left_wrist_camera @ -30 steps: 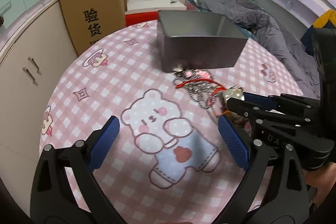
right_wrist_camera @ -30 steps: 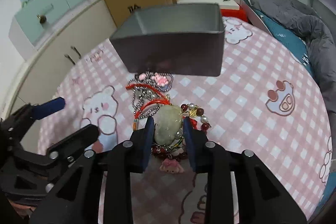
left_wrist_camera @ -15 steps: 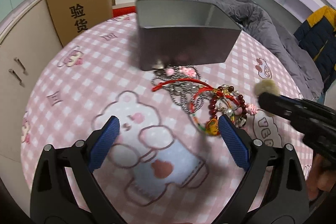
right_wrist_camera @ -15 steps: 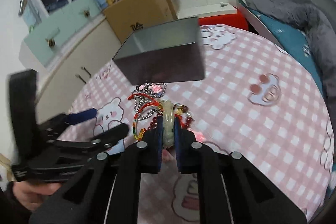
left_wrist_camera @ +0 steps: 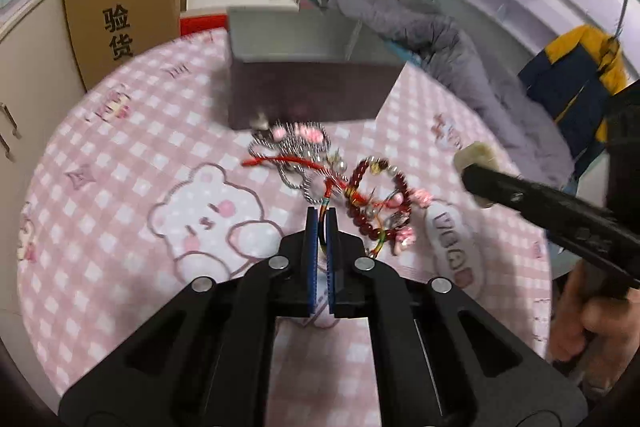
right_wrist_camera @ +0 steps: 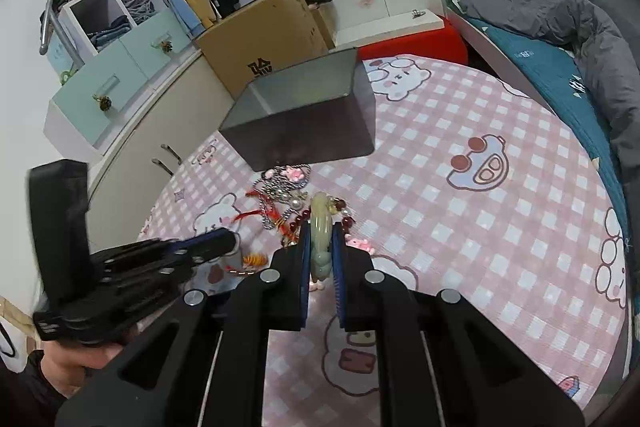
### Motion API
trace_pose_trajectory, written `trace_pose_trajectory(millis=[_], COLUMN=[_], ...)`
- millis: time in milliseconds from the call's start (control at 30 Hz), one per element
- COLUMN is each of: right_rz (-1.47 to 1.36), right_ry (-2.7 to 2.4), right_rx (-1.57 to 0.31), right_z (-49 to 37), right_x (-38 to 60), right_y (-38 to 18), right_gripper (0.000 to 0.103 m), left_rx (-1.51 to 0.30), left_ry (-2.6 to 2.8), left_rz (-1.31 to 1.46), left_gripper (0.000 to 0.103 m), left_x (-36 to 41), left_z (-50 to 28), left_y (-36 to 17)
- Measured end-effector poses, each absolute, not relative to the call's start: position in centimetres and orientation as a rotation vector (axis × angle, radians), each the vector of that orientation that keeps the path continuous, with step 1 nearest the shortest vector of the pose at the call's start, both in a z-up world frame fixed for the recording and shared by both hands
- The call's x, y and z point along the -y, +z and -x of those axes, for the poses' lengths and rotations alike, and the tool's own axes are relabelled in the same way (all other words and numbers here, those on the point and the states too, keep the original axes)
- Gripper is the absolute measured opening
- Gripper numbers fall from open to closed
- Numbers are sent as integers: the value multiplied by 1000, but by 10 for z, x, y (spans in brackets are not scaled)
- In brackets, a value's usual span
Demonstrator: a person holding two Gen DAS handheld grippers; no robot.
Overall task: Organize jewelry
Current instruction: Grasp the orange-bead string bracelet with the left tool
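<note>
A tangle of jewelry (left_wrist_camera: pixel 340 183) lies on the pink checked tablecloth (left_wrist_camera: pixel 120 195) in front of an open grey metal box (left_wrist_camera: pixel 304 67): silver chains, red cords, a dark red bead bracelet (left_wrist_camera: pixel 376 203). My left gripper (left_wrist_camera: pixel 323 215) is shut on a multicoloured cord at the near edge of the tangle. My right gripper (right_wrist_camera: pixel 321 227) is shut on a pale green jade bangle (right_wrist_camera: pixel 321 231), held above the table to the right of the tangle. The bangle also shows in the left wrist view (left_wrist_camera: pixel 476 157). The box (right_wrist_camera: pixel 304 115) looks empty.
A cardboard box (left_wrist_camera: pixel 124 7) stands at the back left by beige cabinets (left_wrist_camera: pixel 24 75). A bed with a grey duvet (left_wrist_camera: pixel 460 51) lies to the right. A red stool (right_wrist_camera: pixel 416 43) stands beyond the table. The tablecloth (right_wrist_camera: pixel 500 219) stretches to the right.
My left gripper has closed from wide open onto the cord at the tangle's edge. My right gripper has lifted the jade bangle off the pile and away to the right.
</note>
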State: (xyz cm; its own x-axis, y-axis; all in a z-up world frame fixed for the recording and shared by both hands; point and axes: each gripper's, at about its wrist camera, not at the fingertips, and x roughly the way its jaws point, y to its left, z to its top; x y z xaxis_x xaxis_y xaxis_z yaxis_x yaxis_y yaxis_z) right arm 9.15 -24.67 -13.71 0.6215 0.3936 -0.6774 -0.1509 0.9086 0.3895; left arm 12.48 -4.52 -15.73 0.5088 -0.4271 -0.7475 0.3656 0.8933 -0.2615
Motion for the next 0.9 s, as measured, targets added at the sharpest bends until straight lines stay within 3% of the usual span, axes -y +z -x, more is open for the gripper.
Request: trace_pose_trajectory(millis=[533,900], right_rz=[-278,-267], right_ry=[378,398], right_rx=[-788,-848], right_z=[-96,-90], right_x=[233,221], right_y=[-108,-126], right_gripper=[9,9], left_rx=[-642,-899], left_ry=[-517,-351], left_rz=[101,14], left_gripper=[3,4], left_x=[3,-14], left_z=[-102,-110], left_y=[-44,-136])
